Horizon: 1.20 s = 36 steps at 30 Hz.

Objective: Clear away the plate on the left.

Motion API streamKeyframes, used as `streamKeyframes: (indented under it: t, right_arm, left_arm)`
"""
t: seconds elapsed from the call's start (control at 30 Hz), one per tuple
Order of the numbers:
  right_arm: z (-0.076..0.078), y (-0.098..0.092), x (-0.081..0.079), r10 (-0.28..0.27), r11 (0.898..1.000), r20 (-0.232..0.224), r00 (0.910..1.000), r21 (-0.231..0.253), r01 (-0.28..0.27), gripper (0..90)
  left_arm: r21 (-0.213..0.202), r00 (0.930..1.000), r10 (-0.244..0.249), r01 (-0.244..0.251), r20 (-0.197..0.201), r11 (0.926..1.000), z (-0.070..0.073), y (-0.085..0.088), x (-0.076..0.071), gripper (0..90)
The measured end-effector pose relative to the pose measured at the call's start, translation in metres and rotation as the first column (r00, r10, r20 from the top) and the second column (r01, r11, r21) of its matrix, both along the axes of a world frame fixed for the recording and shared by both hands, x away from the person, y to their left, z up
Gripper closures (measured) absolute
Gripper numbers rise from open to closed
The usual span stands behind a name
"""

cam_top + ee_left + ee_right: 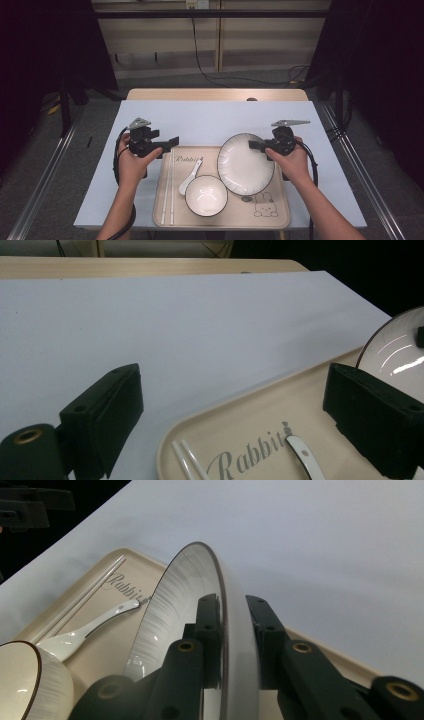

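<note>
A white plate [245, 165] with a dark rim lies over the far right part of a beige tray [280, 212]. My right gripper [256, 145] is shut on the plate's far right rim. In the right gripper view the rim [185, 595] runs between the two jaws of that gripper [232, 605], one pad on each face. My left gripper [170, 145] stands open above the tray's far left corner, holding nothing. Its view shows the left gripper [235, 385] with jaws wide apart over the tray [250, 410] and the plate [395, 355] off to the right.
On the tray lie white chopsticks [167, 190] along the left side, a white spoon [189, 177] and a white bowl [206, 196] near the front. A pale blue sheet [210, 117] covers the table behind the tray.
</note>
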State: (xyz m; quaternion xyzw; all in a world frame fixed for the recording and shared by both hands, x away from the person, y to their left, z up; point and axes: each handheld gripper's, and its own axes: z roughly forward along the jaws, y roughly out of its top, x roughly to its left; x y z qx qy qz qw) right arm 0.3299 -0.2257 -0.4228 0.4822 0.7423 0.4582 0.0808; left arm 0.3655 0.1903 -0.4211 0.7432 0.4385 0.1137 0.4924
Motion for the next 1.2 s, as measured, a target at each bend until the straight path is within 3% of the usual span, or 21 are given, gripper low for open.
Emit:
streamKeyframes:
  t: [0.43,1.2]
  right_arm:
    - [-0.005,-0.004,-0.001,-0.007,1.0,-0.021,0.9998,-0.018,0.006,75.9]
    - [-0.016,-0.008,-0.001,-0.013,1.0,-0.066,0.9977,0.005,0.013,73.6]
  left_arm:
    - [0.002,1.0,0.002,-0.002,-0.004,1.0,-0.002,-0.003,0.0,9.2]
    - [0.011,1.0,0.002,-0.002,-0.002,0.9999,-0.002,-0.002,0.0,9.2]
